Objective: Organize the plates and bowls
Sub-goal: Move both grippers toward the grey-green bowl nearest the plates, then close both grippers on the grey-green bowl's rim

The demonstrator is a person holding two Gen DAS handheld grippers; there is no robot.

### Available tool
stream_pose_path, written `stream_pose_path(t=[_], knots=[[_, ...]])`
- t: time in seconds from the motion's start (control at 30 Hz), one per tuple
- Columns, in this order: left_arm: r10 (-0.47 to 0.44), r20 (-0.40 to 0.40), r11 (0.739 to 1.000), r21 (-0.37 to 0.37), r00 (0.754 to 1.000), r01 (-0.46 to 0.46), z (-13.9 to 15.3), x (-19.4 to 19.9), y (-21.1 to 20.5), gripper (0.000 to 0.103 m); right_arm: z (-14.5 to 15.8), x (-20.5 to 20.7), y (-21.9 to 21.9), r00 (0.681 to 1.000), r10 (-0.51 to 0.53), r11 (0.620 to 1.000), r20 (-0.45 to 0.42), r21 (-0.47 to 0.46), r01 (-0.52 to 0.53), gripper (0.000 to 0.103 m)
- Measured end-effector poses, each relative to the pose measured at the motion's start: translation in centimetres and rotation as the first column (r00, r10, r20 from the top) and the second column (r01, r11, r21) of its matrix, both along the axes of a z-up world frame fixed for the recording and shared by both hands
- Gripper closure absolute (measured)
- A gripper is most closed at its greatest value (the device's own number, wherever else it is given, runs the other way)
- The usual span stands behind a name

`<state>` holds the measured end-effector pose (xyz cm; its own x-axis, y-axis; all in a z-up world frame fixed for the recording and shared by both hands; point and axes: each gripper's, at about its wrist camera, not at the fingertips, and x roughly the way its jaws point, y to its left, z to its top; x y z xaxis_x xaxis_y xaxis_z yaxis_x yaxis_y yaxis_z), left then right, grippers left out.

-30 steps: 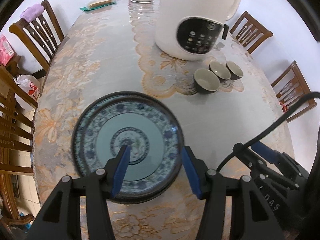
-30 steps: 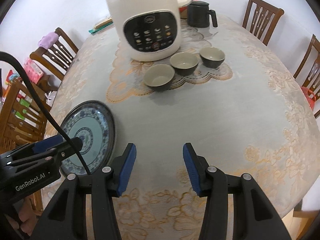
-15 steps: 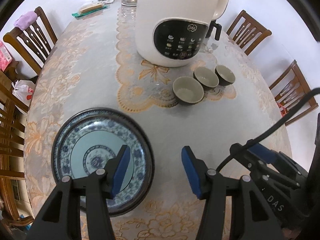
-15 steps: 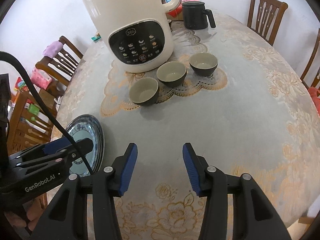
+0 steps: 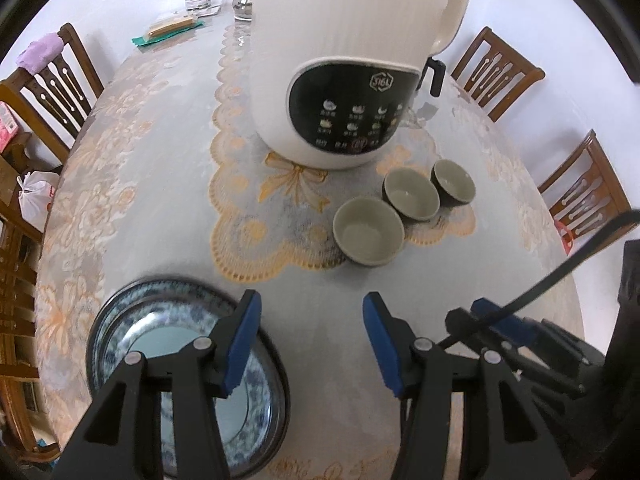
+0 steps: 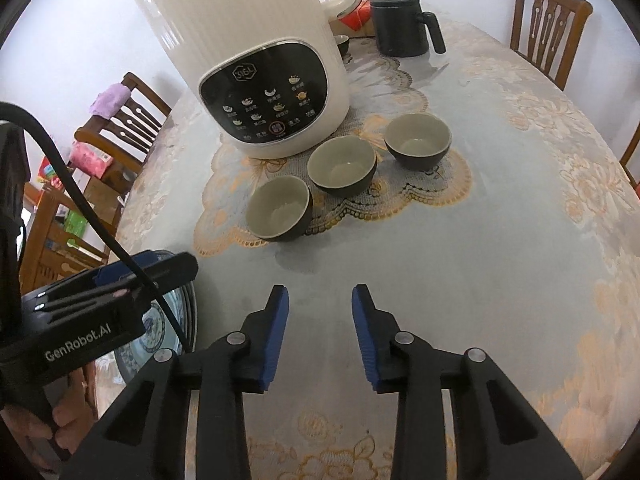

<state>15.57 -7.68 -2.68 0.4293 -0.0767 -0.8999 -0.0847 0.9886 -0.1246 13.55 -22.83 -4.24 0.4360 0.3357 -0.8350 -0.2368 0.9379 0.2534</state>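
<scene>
Lace-clothed table, left gripper over plate edge, right gripper level, both fingers apart, empty.

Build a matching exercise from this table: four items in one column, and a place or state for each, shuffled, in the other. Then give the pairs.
Items
1. blue-patterned plate
2. white appliance
3. black pitcher
4. purple cloth

Places or states
A. draped over a chair back
B. at the far end of the table, behind the appliance
C. flat on the tablecloth, partly under the left hand-held gripper
D. upright on the lace doily, just behind the three bowls

Pairs: 1-C, 2-D, 3-B, 4-A
</scene>
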Motion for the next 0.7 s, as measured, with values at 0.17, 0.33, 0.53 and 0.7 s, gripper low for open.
stream_pose_path(t=[0.17,0.33,0.53,0.7], knots=[[-0.011,-0.009,1.000,-0.017,1.000,0.011,-0.7,1.8,-0.1,0.056,-0.5,1.3,0.4,1.000,0.003,1.000,-0.009,0.013,-0.003,0.073],[-0.022,-0.027,0.999,-0.039,0.999,0.020,-1.5,3.1,-0.2,0.061,-0.8,2.8,0.8,1.000,0.004,1.000,-0.014,0.028,-0.003,0.074],[-0.027,-0.037,0.998,-0.061,0.999,0.025,-2.4,4.5,-0.1,0.062,-1.1,4.5,1.4,1.000,0.006,0.999,-0.018,0.044,-0.005,0.075],[-0.036,-0.048,0.997,-0.072,0.998,0.032,-3.1,5.4,0.0,0.068,-1.6,5.6,1.9,1.000,0.012,0.999,-0.028,0.053,-0.010,0.078]])
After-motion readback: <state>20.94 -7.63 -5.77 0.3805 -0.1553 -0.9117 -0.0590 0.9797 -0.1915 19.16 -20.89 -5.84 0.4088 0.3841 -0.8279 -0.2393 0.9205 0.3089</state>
